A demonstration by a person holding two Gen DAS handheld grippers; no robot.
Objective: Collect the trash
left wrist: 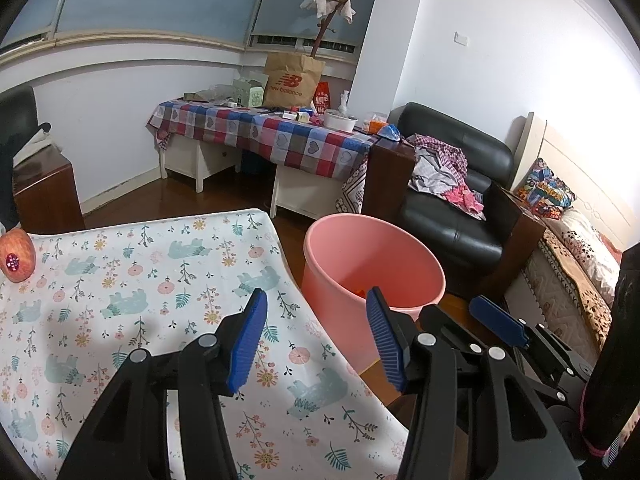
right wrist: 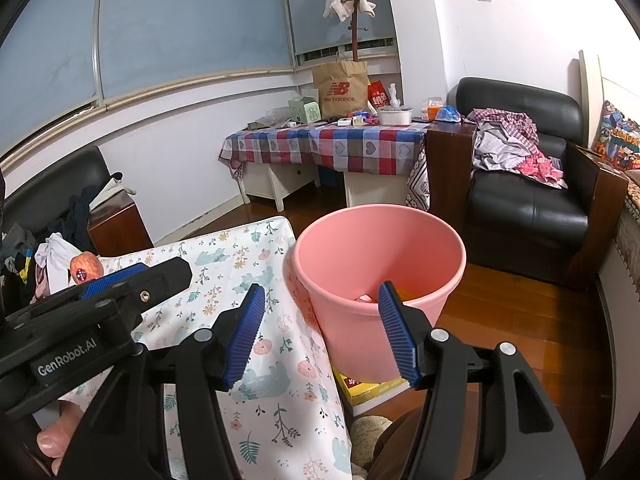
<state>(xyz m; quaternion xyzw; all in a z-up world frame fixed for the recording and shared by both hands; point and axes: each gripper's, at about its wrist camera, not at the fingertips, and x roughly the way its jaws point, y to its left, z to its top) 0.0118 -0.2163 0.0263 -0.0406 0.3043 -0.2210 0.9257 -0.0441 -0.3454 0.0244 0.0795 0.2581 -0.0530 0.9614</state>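
A pink bucket (left wrist: 372,256) stands on the wooden floor beside the table's right edge; it also shows in the right wrist view (right wrist: 380,248) with pale and orange scraps at its bottom. My left gripper (left wrist: 316,332) is open and empty, over the table's right edge near the bucket. My right gripper (right wrist: 322,334) is open and empty, just in front of the bucket rim. The left gripper (right wrist: 112,280) also shows at the left of the right wrist view. The table wears a floral cloth (left wrist: 140,280).
A red apple (left wrist: 16,254) sits at the table's far left corner. A black armchair (right wrist: 528,184) with clothes stands behind the bucket. A checked-cloth table (left wrist: 264,132) with clutter lines the far wall. A yellow box (right wrist: 368,390) lies under the bucket.
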